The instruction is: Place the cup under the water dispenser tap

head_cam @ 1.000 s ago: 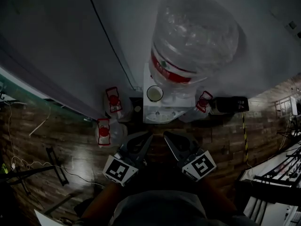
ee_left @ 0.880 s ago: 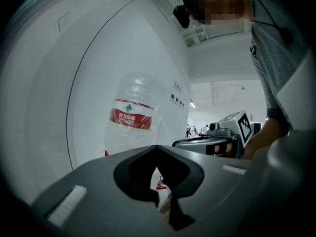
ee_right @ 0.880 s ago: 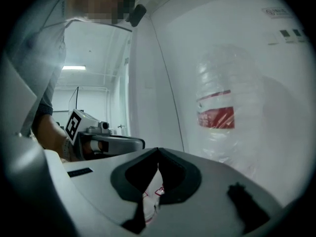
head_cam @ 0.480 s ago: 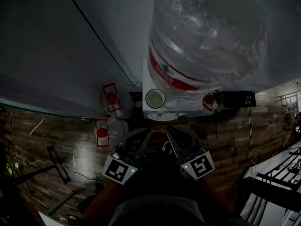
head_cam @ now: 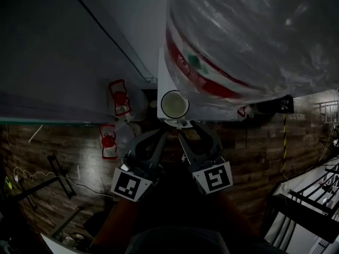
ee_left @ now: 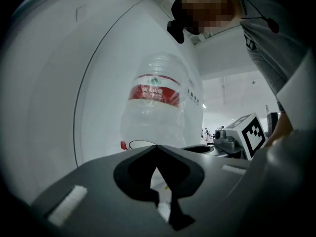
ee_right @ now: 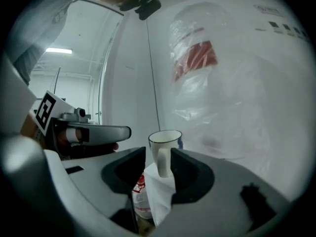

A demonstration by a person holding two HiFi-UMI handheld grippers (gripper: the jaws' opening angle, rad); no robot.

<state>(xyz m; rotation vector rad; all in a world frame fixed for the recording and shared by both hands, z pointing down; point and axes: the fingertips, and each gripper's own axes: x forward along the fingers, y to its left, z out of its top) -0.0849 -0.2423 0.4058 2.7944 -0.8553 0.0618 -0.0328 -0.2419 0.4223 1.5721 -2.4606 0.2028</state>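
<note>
A white cup (head_cam: 174, 104) with a dark rim stands on the white top of the water dispenser (head_cam: 161, 81), beside the big clear water bottle (head_cam: 254, 41) with its red label. My right gripper (head_cam: 193, 132) sits just in front of the cup. Its jaws have just been opening and stand open. In the right gripper view the cup (ee_right: 164, 141) shows in the gap with its handle facing me, and the pads do not touch it. My left gripper (head_cam: 161, 136) is alongside, shut and empty, its tips meeting (ee_left: 157, 147). The tap is hidden.
Two spare water jugs with red caps (head_cam: 117, 98) (head_cam: 108, 141) lie on the wooden floor left of the dispenser. A black box (head_cam: 275, 105) sits to its right. A grey wall with a black cable (head_cam: 106, 33) is behind. Stand legs (head_cam: 58, 179) cross the floor at left.
Both grippers have moved forward to the dispenser, which now fills more of the head view. The right gripper's jaws have gone from shut to open in front of the cup.
</note>
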